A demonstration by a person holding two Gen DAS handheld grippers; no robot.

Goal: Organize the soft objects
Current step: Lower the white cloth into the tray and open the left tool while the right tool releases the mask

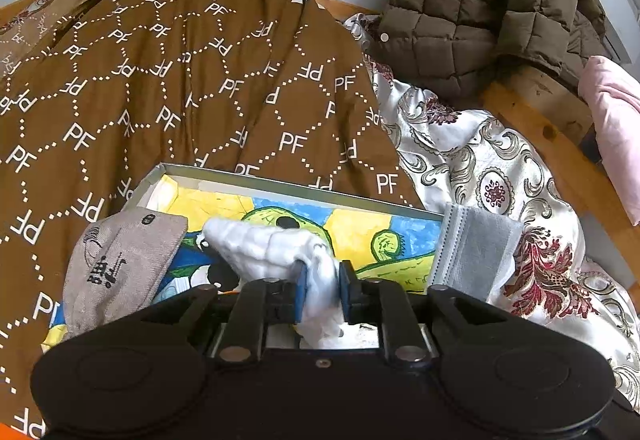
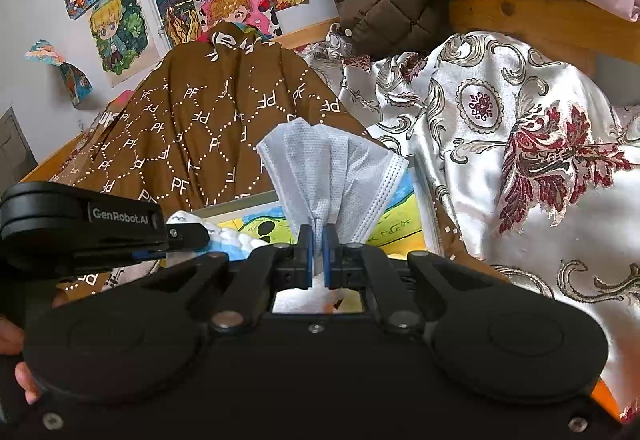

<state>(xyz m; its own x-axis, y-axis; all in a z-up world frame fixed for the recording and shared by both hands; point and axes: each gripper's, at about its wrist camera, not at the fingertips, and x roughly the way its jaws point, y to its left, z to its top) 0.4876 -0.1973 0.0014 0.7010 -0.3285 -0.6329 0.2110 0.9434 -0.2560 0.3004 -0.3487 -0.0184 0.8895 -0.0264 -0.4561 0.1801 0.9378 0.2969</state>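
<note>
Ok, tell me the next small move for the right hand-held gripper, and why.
Probably lower the face mask into the shallow box and open. The right hand-held gripper pinches the mask bunched above the box's painted bottom, while the left hand-held gripper holds a white cloth over the same box.

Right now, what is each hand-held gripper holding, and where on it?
Left hand-held gripper: white sock, pinched near one end. Right hand-held gripper: face mask, pinched at its bunched lower edge, fanning upward.
</note>
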